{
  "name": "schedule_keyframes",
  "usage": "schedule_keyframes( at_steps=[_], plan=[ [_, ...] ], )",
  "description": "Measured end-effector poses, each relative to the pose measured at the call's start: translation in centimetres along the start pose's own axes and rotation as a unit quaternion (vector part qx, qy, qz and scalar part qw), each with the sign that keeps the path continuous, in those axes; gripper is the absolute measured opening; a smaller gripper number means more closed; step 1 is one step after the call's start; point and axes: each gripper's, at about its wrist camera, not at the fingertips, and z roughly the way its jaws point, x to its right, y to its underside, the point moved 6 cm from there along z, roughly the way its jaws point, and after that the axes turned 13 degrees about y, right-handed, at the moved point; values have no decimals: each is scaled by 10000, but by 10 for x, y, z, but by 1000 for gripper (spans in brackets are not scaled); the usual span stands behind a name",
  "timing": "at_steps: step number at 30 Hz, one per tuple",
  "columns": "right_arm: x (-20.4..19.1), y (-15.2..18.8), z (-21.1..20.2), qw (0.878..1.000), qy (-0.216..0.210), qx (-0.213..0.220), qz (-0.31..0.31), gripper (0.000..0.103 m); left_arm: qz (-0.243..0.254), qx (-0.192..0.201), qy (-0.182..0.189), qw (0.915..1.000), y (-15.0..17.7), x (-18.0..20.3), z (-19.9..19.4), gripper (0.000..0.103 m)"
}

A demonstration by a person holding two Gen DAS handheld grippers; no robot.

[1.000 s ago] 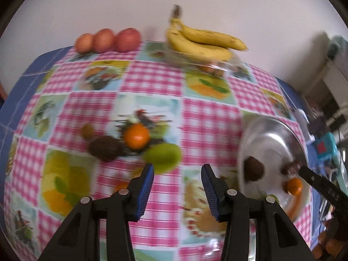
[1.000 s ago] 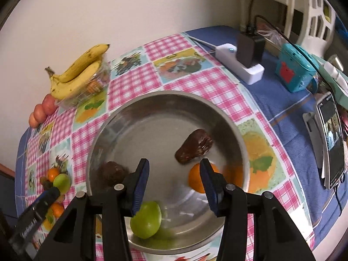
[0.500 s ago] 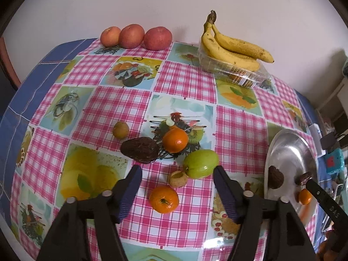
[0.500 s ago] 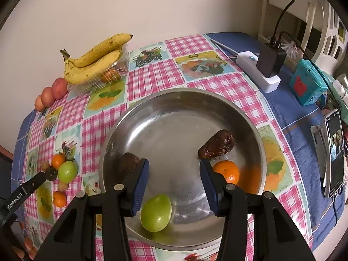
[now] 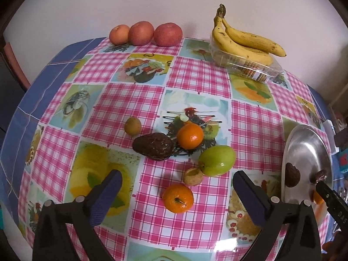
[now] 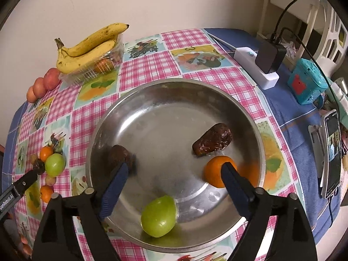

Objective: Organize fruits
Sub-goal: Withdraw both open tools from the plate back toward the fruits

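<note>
Left gripper [image 5: 176, 192] fingers [image 5: 106, 195] spread wide and still opening, nothing gripped; they hang over the desk [image 5: 121, 104]. Between them: near orange [image 5: 178, 198], then a small tan fruit [image 5: 192, 176] touching the green fruit [image 5: 217, 160]. Beyond that, dark avocado [image 5: 153, 146] just beside a second orange [image 5: 190, 136], and a small round fruit [image 5: 132, 126] to its left. At the far edge by the wall: three apples [image 5: 145, 33] in a row and bananas [image 5: 243, 41] on a clear box [image 5: 250, 67].

Right gripper [image 6: 173, 186] fingers [image 6: 236, 190] wide, also opening, empty, over the steel bowl [image 6: 165, 100]. In the bowl: green fruit [image 6: 158, 216] nearest, at the near rim between the fingers; orange [image 6: 214, 173] behind the right fingertip; dark fruit [image 6: 120, 157] behind the left fingertip; another dark fruit [image 6: 213, 140] farther in, just above the orange. Right of the bowl on blue cloth: phone [image 6: 331, 152], teal box [image 6: 307, 84], white power strip [image 6: 255, 68] with black adapter [image 6: 269, 57].
</note>
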Motion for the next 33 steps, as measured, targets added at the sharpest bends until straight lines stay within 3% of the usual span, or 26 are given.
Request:
schedule_keyframes(
  at_steps=[21,33],
  plan=[
    [-16,-5,-18,9989,-113,452,-96,88,-14,299,-236,9993,-10,-16,-12,103],
    [-62,-18,-36,9986,-425,246,-181,89,-692,699,-375,9944,-35,-88,-34,103]
  ],
)
